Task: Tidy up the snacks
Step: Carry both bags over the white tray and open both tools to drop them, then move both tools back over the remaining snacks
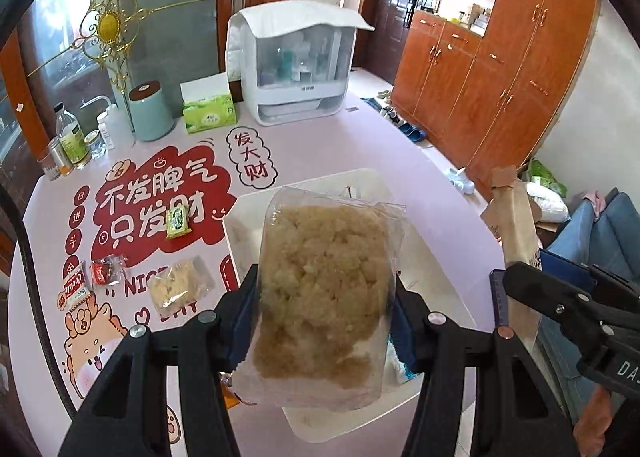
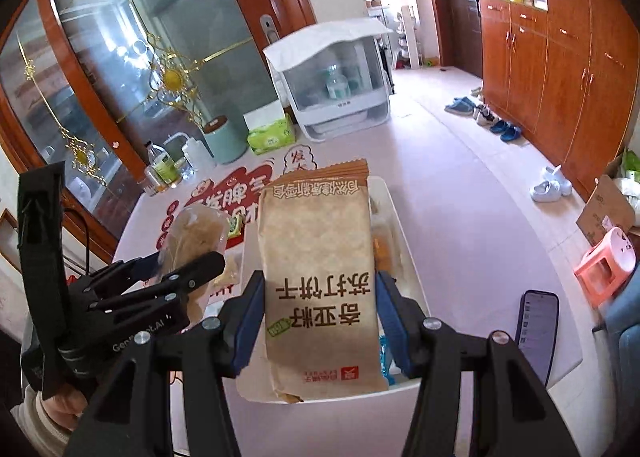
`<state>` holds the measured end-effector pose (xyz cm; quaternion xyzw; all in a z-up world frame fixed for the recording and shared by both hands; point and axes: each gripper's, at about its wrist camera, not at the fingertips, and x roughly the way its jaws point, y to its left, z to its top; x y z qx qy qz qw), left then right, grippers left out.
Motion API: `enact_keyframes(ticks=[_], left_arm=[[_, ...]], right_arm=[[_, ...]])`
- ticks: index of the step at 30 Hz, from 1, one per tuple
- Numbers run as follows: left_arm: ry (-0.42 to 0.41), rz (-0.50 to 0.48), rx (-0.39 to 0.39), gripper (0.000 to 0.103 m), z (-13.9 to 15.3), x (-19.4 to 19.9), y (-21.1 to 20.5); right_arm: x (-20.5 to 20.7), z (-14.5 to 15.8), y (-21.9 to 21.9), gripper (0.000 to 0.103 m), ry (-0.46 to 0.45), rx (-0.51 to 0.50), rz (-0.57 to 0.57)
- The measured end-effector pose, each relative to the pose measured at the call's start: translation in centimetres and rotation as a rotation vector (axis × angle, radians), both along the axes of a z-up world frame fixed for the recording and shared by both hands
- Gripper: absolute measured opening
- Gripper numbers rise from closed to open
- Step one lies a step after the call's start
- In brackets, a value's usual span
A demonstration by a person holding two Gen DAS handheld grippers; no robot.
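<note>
In the left wrist view, a clear plastic packet of pale brown crumbly cake (image 1: 324,289) is clamped between the blue pads of the left gripper (image 1: 325,309), filling the lower centre of the frame. It is held above a white rectangular plastic tray (image 1: 248,225) that stands on the pink table mat printed with red cartoon lettering (image 1: 304,137). Left of the tray, four small snacks are seen lying on the mat: a green wrapped sweet (image 1: 178,221), a red wrapped sweet (image 1: 105,271), a red-and-white cookie packet (image 1: 75,285) and a second clear packet of crumbly cake (image 1: 178,289).

In the right wrist view, a long tan paper-look packet of soda crackers with dark lettering (image 2: 320,281) is gripped at its sides by the right gripper (image 2: 322,313), at the centre of the frame, over the same tray (image 2: 404,249). A dark smartphone (image 2: 536,333) is seen at the lower right, on the table's edge.
</note>
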<state>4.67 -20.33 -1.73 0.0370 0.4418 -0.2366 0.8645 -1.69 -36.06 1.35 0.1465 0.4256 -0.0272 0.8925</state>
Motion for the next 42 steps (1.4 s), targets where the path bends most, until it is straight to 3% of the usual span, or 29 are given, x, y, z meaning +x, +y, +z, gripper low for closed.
enact_keyframes(ticks=[7,9,12,16,32,42], left_arm=[[0.004,0.002,0.059,0.059,-0.9,1.1,-1.1],[-0.007,0.002,0.069,0.082,-0.9,1.3,-1.2],[-0.058,0.018,0.098,0.089,-0.6,1.4,-1.2],[-0.072,0.027,0.112,0.091,-0.5,1.8,-0.8],[-0.065,0.066,0.074,0.091,-0.1,1.9,1.0],[-0.123,0.120,0.031,0.091,2.0,0.2,4.2]], right_arm=[[1.8,-1.5,0.4,0.055,0.063,-0.080,0.015],[2.4,-1.9,0.6,0.056,0.080,-0.101,0.024],[3.1,-2.2,0.5,0.057,0.071,-0.106,0.037],[3.3,-2.4,0.1,0.065,0.061,-0.088,0.023],[2.5,-2.4,0.8,0.065,0.068,-0.088,0.034],[1.7,-2.5,1.7,0.065,0.094,-0.070,0.001]])
